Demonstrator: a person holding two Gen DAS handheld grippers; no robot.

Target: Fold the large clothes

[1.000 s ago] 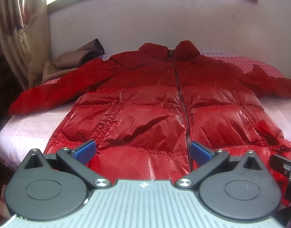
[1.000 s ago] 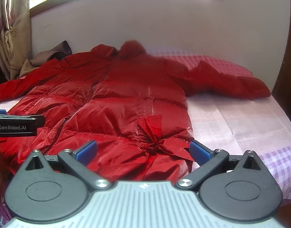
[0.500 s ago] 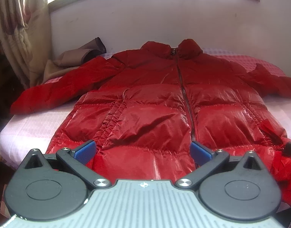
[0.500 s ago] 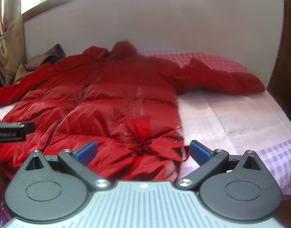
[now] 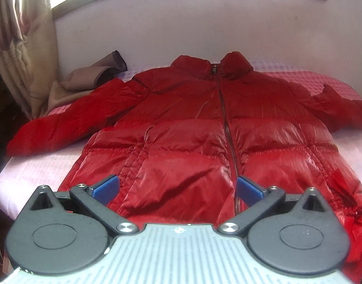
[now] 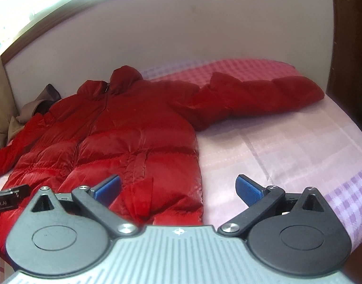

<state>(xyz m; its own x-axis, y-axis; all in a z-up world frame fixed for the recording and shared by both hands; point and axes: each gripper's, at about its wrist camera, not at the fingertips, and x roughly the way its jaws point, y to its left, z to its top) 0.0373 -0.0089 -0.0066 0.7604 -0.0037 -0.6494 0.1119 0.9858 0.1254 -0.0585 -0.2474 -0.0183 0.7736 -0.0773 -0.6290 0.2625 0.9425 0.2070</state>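
A large red puffer jacket [image 5: 185, 132] lies face up and zipped on the bed, collar toward the far wall, both sleeves spread out. It also shows in the right wrist view [image 6: 124, 127], with its right sleeve [image 6: 256, 94] stretched over the pink pillow. My left gripper [image 5: 177, 187] is open and empty above the jacket's lower front, near the zipper. My right gripper [image 6: 177, 187] is open and empty above the jacket's lower right edge and the sheet. The jacket's hem is hidden behind both grippers.
The bed has a pale pink checked sheet [image 6: 299, 146] and a pink pillow [image 6: 240, 68] along the white wall. A brown garment [image 5: 86, 80] lies at the back left beside a curtain [image 5: 20, 42]. A dark wooden door frame [image 6: 346, 47] stands right. The left gripper's body [image 6: 8, 195] shows at the right view's left edge.
Both grippers have moved: the left view has shifted forward and up the jacket; the right has swung to the right, so more sheet and the right sleeve show. Both stay open.
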